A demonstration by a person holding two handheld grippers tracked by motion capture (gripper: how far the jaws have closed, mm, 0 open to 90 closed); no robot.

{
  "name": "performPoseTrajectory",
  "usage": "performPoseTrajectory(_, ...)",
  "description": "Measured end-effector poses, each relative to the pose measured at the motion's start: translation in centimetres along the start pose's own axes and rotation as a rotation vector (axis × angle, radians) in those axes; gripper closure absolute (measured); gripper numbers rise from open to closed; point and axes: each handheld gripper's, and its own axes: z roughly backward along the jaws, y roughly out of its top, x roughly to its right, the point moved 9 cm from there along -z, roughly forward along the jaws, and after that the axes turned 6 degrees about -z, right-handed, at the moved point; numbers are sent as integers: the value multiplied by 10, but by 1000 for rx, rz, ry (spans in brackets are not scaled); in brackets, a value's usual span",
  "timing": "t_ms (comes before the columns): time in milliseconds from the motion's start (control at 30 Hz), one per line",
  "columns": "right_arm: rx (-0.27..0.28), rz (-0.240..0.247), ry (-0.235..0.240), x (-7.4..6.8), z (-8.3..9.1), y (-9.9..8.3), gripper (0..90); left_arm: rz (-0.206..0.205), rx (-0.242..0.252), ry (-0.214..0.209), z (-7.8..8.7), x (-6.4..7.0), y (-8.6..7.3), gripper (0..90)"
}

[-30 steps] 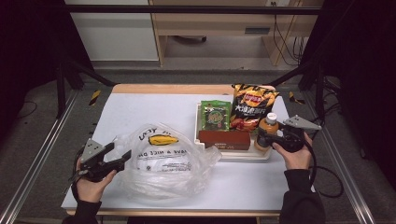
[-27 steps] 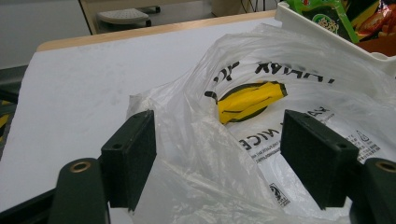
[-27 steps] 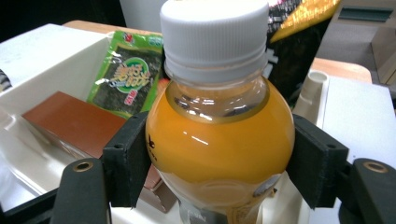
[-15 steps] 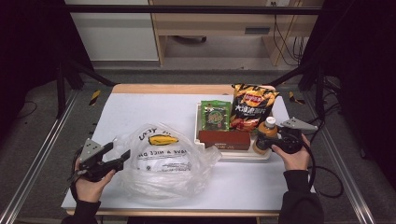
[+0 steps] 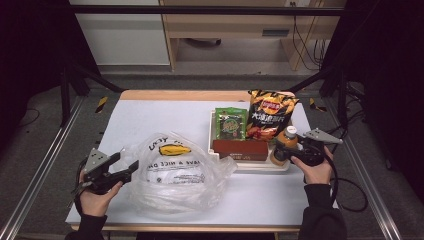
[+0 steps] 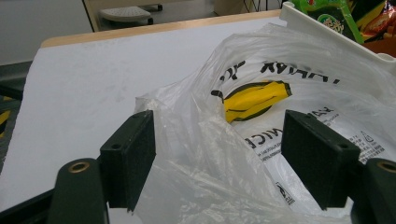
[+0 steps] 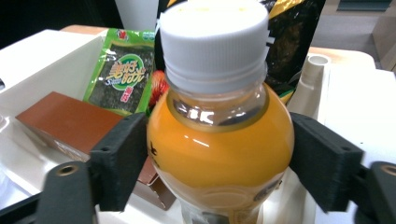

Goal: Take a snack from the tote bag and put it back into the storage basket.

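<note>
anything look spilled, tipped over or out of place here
Nothing stands out. The orange juice bottle stands upright and capped in the white tray between the right gripper's jaws. The plastic bag lies crumpled on the table, its edge between the left gripper's open jaws.

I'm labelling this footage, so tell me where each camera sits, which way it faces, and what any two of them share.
High view: above the person's table edge, looking forward and down; both forearms, left gripper, right gripper.
Left gripper view: on that gripper, facing the plastic bag; its open jaws straddle a bag fold.
Right gripper view: on that gripper, facing the orange bottle; jaws flank its shoulder, whether they grip it is unclear.
Shared: the white tray.
</note>
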Motion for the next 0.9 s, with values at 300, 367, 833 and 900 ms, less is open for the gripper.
performPoseTrajectory(300,50,1,-42,-6,21,-1,170,12,12,7,5,-5,2,244)
performPoseTrajectory(367,62,-3,-32,-9,27,-4,169,16,13,10,6,-7,2,241)
performPoseTrajectory(833,76,7,-49,-13,58,-33,202,35,28,24,11,-21,-1,261)
performPoseTrajectory(900,72,11,-58,-11,61,-36,207,37,35,29,13,-24,-1,268)
